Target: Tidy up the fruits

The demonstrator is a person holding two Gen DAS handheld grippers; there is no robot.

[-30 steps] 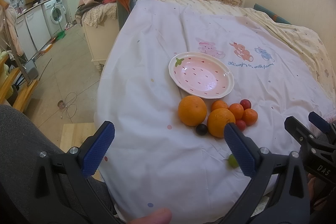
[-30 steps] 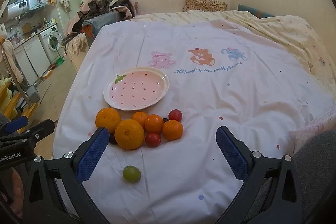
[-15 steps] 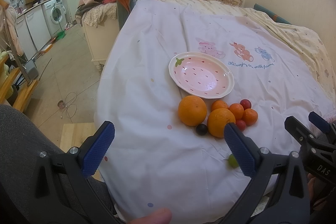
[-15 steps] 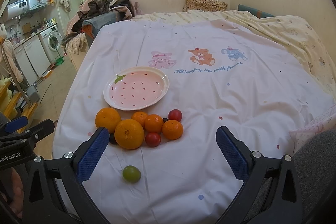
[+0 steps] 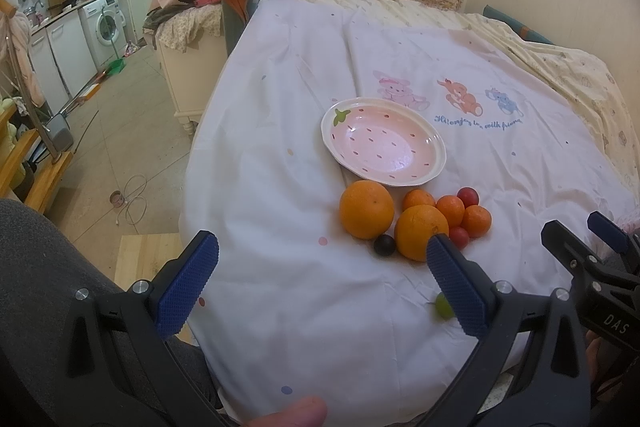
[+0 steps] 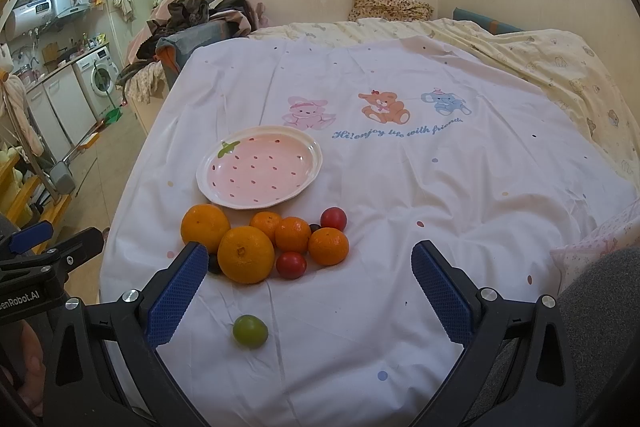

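Left wrist view: green fruit (image 5: 442, 307) is half hidden behind the right finger (image 5: 456, 287) of the left tongs (image 5: 320, 283); only its lower edge shows. A dark fruit (image 5: 384, 245) sits small between the two large oranges; its kind is not legible. A fingertip (image 5: 292, 413) is cut off at the bottom edge. Right tongs (image 5: 592, 247) enter at the right edge, only partly in frame.

Right wrist view: the dark fruit is almost fully covered by the left finger (image 6: 176, 295) of the right tongs (image 6: 310, 291). Left tongs (image 6: 44, 243) show only as a clamp body at the left edge.

Pose: both tongs hover low over the near edge of the bed (image 6: 440, 187), pointing toward its far edge. Both are released, blue pads spread wide, nothing between them.

Fruits: all lie on the white sheet near the bed's near edge, in a tight cluster just in front of the plate (image 6: 316, 155). Two large oranges (image 6: 205, 227) (image 6: 245, 254), three smaller orange fruits (image 6: 328, 246) (image 6: 293, 234) (image 6: 266, 222), two red fruits (image 6: 291, 265) (image 6: 333, 219). The green fruit (image 6: 250, 331) lies apart, nearer the bed's near edge. The plate is pink with seed-like dots, a green leaf mark and a cream scalloped rim; it holds no fruit.
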